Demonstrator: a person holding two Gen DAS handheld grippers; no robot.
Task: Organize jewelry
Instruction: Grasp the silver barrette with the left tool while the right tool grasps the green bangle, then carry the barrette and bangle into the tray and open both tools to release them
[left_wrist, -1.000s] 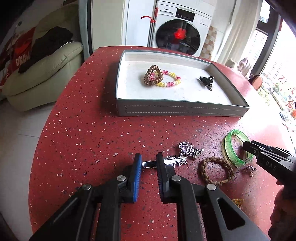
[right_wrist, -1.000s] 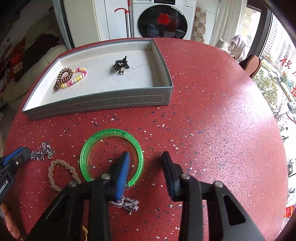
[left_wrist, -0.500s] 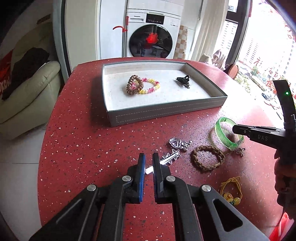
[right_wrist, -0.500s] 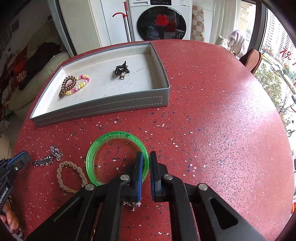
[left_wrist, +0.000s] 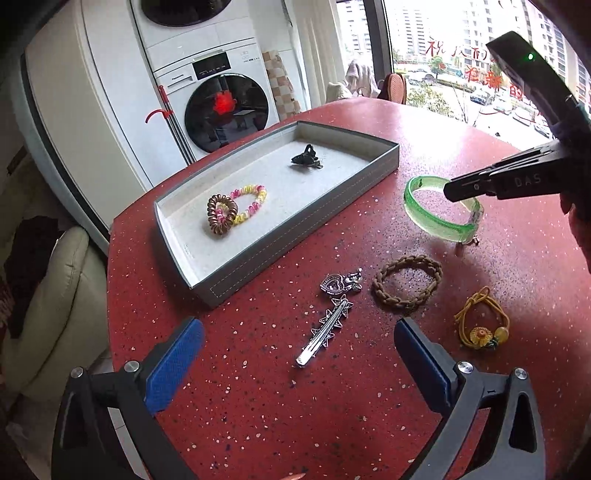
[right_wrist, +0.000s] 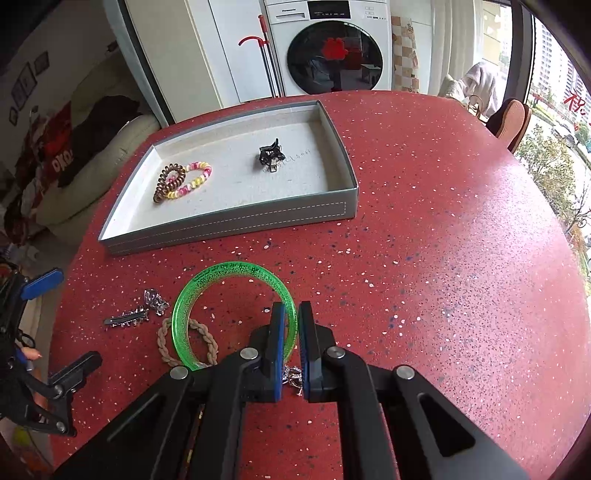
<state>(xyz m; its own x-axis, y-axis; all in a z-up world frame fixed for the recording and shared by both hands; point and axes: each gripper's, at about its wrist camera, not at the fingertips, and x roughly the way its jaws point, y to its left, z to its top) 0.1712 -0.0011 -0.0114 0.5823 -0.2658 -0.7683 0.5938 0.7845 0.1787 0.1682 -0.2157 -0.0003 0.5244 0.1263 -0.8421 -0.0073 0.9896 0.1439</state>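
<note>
My right gripper (right_wrist: 291, 325) is shut on the green bangle (right_wrist: 207, 288) and holds it lifted and tilted above the red table; it also shows in the left wrist view (left_wrist: 432, 218). My left gripper (left_wrist: 295, 354) is open and empty, above the silver star hair clip (left_wrist: 325, 332). A heart pendant (left_wrist: 338, 282), a braided brown bracelet (left_wrist: 406, 282) and a yellow hair tie (left_wrist: 480, 325) lie on the table. The grey tray (left_wrist: 295, 229) holds a brown coil tie (left_wrist: 221, 214), a pink-yellow coil tie (left_wrist: 251, 201) and a black claw clip (left_wrist: 306, 158).
A small silver charm (right_wrist: 293, 376) lies under the right gripper. The round red table (right_wrist: 443, 258) drops off at its edges. A sofa (left_wrist: 44, 295) is left of the table, a washing machine (right_wrist: 332, 48) behind it.
My left gripper has opened, let go of the silver hair clip and pulled back. My right gripper has closed on the green bangle and lifted it off the table.
</note>
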